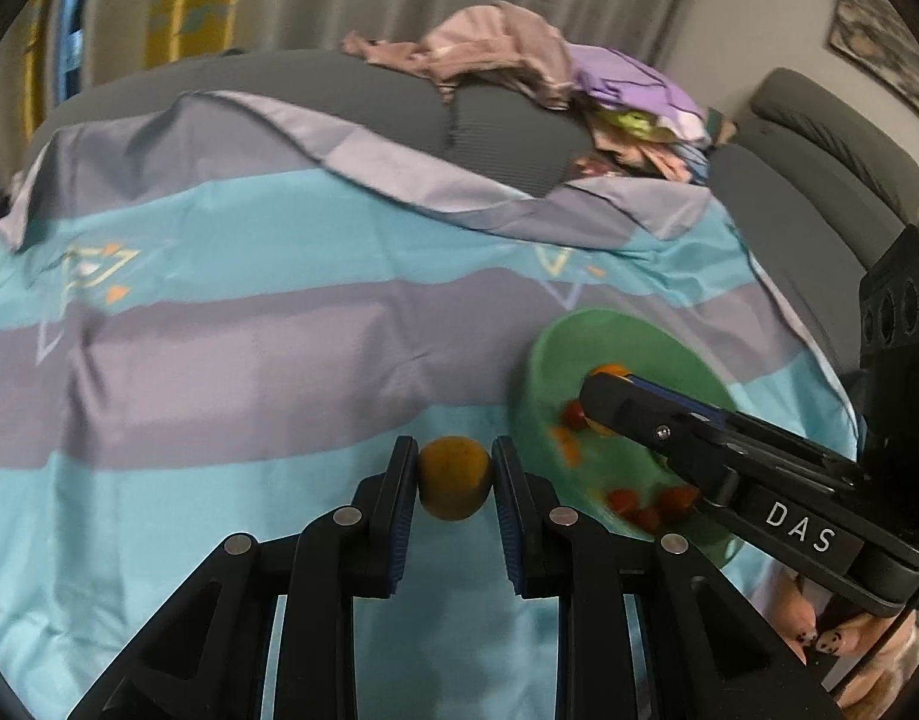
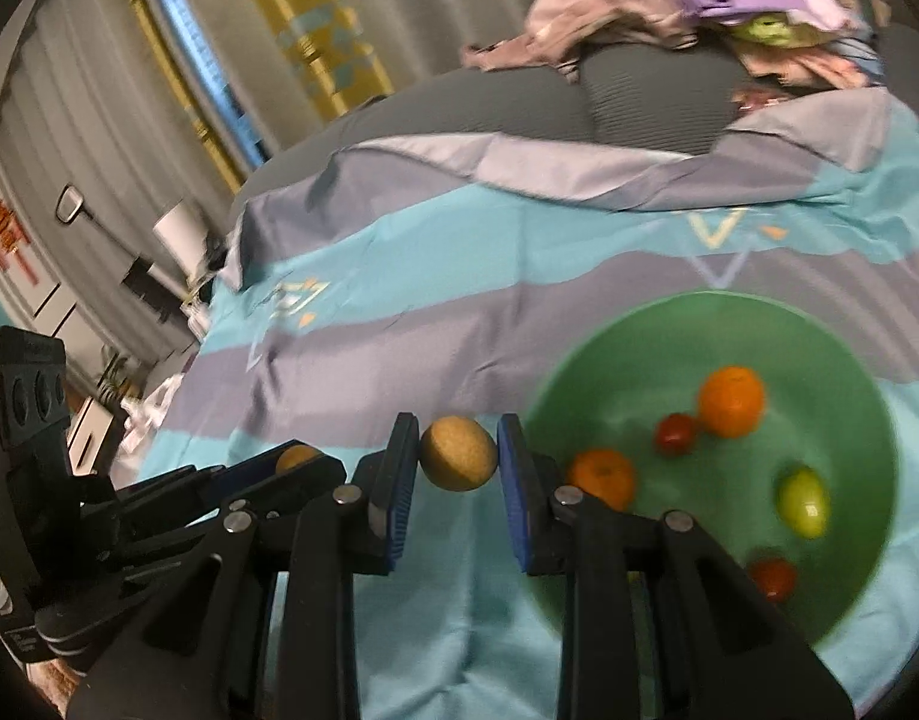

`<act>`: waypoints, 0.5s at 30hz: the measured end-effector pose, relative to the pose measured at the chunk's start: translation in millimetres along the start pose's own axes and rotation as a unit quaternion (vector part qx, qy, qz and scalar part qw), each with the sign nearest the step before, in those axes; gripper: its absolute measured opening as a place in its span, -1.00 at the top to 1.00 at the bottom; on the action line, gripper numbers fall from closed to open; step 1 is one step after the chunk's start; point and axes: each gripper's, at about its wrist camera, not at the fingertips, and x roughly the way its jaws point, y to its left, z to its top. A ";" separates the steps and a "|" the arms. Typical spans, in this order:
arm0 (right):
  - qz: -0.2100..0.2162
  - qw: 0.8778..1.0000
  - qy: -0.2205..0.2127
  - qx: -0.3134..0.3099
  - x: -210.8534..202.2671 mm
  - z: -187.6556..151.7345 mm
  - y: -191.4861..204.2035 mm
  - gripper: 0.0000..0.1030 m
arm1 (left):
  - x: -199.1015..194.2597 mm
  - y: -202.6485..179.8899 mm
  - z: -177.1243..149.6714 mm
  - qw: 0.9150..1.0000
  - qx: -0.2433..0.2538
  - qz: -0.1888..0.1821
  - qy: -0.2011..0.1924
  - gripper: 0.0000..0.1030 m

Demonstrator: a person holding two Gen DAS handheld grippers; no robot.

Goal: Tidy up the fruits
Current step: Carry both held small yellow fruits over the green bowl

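My left gripper (image 1: pixel 453 455) is shut on a round orange-yellow fruit (image 1: pixel 453 486), held above the striped bed cover (image 1: pixel 219 360). To its right, my right gripper (image 1: pixel 603 399) hovers over the green bowl (image 1: pixel 579 324). In the right wrist view, the right gripper (image 2: pixel 456 441) is shut on a round tan-yellow fruit (image 2: pixel 458 462), just left of the green bowl (image 2: pixel 849 420). Two oranges (image 2: pixel 730 401), small red fruits (image 2: pixel 675 433) and a green fruit (image 2: pixel 802 501) lie in the bowl. The left gripper (image 2: pixel 303 463) shows at lower left with its fruit (image 2: pixel 296 455).
The bowl rests on a teal and grey striped cover over a bed. A pile of clothes (image 1: pixel 519 54) lies at the far end. A grey padded headboard (image 1: pixel 819 138) stands at the right. A person's fingers (image 1: pixel 819 636) hold the right gripper's handle.
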 end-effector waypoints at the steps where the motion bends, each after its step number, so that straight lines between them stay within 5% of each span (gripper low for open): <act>1: -0.003 1.000 -0.004 0.007 -3.5 1.1 -6.0 0.46 | 4.2 -8.0 2.2 1.000 0.007 -0.001 0.002 0.51; 15: -0.069 0.994 -0.019 0.077 -24.0 2.9 -74.9 0.46 | 50.1 -69.0 4.0 0.998 0.049 -0.026 0.037 0.51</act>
